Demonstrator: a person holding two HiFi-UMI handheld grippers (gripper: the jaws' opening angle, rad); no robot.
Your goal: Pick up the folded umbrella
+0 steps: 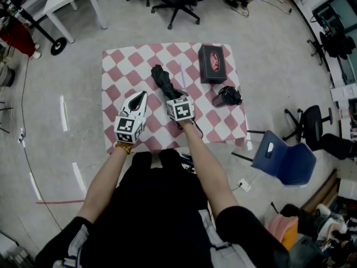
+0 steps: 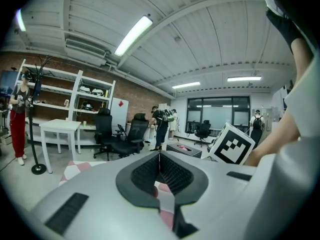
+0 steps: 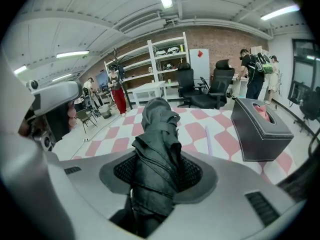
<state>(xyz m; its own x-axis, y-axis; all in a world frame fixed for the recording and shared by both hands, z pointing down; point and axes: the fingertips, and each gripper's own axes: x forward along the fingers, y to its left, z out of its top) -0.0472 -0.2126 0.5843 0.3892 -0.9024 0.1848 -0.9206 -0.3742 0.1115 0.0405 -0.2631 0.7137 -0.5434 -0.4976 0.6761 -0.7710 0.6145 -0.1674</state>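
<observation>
The folded black umbrella [image 1: 163, 83] is raised off the pink-and-white checked cloth [image 1: 125, 66], its free end pointing away from me. My right gripper [image 1: 174, 100] is shut on its near end; in the right gripper view the umbrella [image 3: 159, 149] fills the gap between the ribbed pads [image 3: 191, 173] and sticks out past them. My left gripper [image 1: 136, 101] hovers over the cloth to the left of the umbrella, its jaws meeting at the tips with nothing between them [image 2: 159, 156].
A black tissue box [image 1: 212, 63] stands at the cloth's far right, and a small black object [image 1: 228, 96] lies nearer on the right. A thin white stick [image 3: 207, 139] lies on the cloth beside the box. A blue chair [image 1: 284, 159] stands right of the table.
</observation>
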